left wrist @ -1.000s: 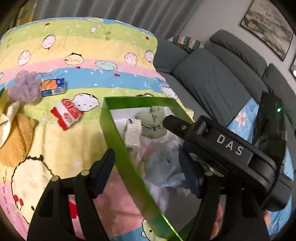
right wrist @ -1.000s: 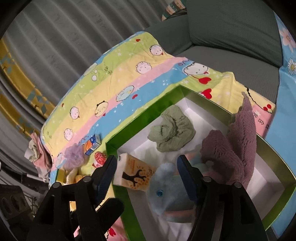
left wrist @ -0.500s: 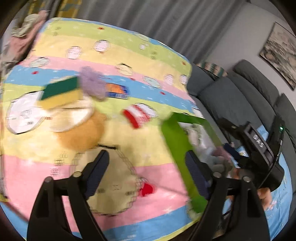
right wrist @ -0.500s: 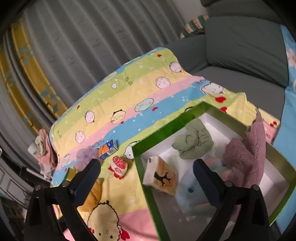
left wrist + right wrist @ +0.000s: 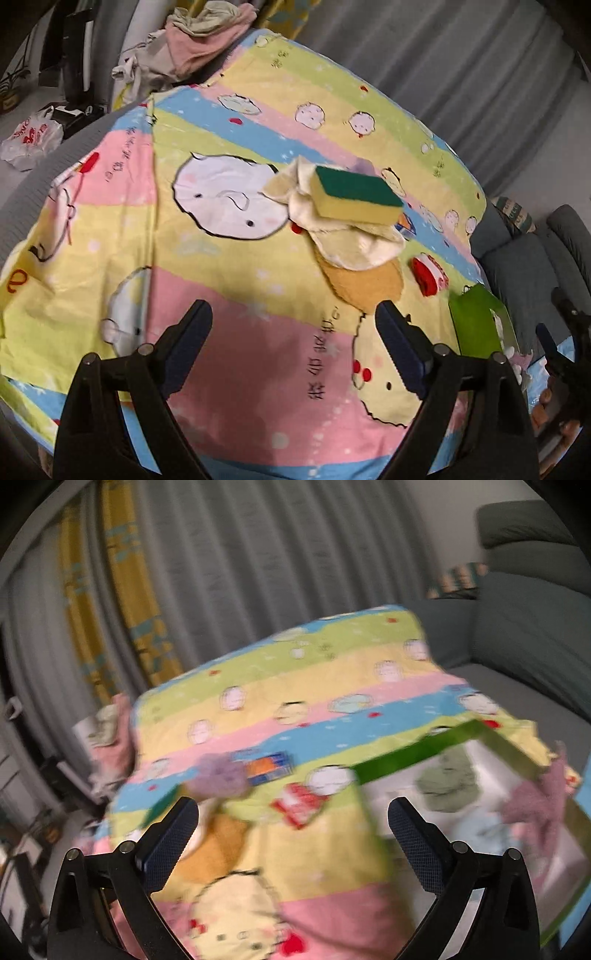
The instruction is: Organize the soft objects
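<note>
Your left tongs and right tongs both stood open, empty. The sponge lay green-side up on the cream cloth, long axis running toward the green box.

Striped blanket: bands of pink, yellow, sky blue and lime green, printed with white and cream cartoon faces outlined in black, small red hearts and black characters. Sponge, beyond the fingers: yellow body, dark green top. Cloth beneath it: cream and pale yellow. Plush just ahead of the right-hand finger: orange-tan. Packet: red and white. Box, to the right of the fingers: glossy green wall, white inside, holding a sage-green cloth and a mauve knit. Pouf: lilac. Carton: orange and blue. Curtains: grey, with a yellow, teal-patterned panel. Fingers: black with navy pads.
</note>
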### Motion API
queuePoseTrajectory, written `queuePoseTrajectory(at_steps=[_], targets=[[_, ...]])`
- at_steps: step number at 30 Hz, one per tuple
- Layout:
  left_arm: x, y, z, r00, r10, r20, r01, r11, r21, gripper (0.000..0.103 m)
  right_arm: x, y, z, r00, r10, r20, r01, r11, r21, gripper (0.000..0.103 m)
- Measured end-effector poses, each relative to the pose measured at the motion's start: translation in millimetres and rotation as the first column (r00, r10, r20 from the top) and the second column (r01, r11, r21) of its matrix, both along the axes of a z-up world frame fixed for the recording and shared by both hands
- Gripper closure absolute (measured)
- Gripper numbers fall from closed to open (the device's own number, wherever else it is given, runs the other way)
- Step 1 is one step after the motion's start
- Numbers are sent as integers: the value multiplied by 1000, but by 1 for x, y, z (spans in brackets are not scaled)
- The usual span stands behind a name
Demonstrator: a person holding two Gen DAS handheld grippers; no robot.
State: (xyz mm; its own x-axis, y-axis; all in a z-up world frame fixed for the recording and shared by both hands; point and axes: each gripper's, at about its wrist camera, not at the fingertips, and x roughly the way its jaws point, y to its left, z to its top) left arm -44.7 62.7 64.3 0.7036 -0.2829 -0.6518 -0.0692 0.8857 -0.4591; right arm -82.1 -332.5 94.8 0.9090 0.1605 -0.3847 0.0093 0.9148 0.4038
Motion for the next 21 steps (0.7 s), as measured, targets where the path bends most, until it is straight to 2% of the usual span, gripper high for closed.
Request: queuePoseTrajectory(at_steps=[3, 5, 9, 11, 14, 16, 21], targets=[[-1, 6, -2, 999, 40, -22, -39, 998, 52, 14, -2, 15, -1, 990, 134, 47, -137, 988, 75, 0], [-3, 14, -6, 997, 58, -53, -55, 997, 56, 14, 0, 27, -9, 976, 212, 56, -217, 969, 117, 0], [-6, 29, -8, 997, 42, -67, -46, 998, -54, 14, 9, 56, -25, 968, 248, -22, -246, 966, 79, 0], [-8, 31, -5, 996, 56, -62, -60, 997, -52, 14, 14, 69, -33, 958, 281, -61, -276, 958, 70, 0], [-9, 35, -4, 994, 84, -76, -86, 996, -24, 14, 19, 83, -40, 942, 313, -118, -302, 948, 105, 0], [-8, 40, -3, 992, 93, -80, -95, 995, -29, 14, 21, 92, -40, 937, 327, -126, -315, 943, 106, 0], [-10, 59, -1, 989, 123, -79, -129, 989, -77, 14, 43, 121, -24, 938, 278, -208, -287, 958, -16, 0]])
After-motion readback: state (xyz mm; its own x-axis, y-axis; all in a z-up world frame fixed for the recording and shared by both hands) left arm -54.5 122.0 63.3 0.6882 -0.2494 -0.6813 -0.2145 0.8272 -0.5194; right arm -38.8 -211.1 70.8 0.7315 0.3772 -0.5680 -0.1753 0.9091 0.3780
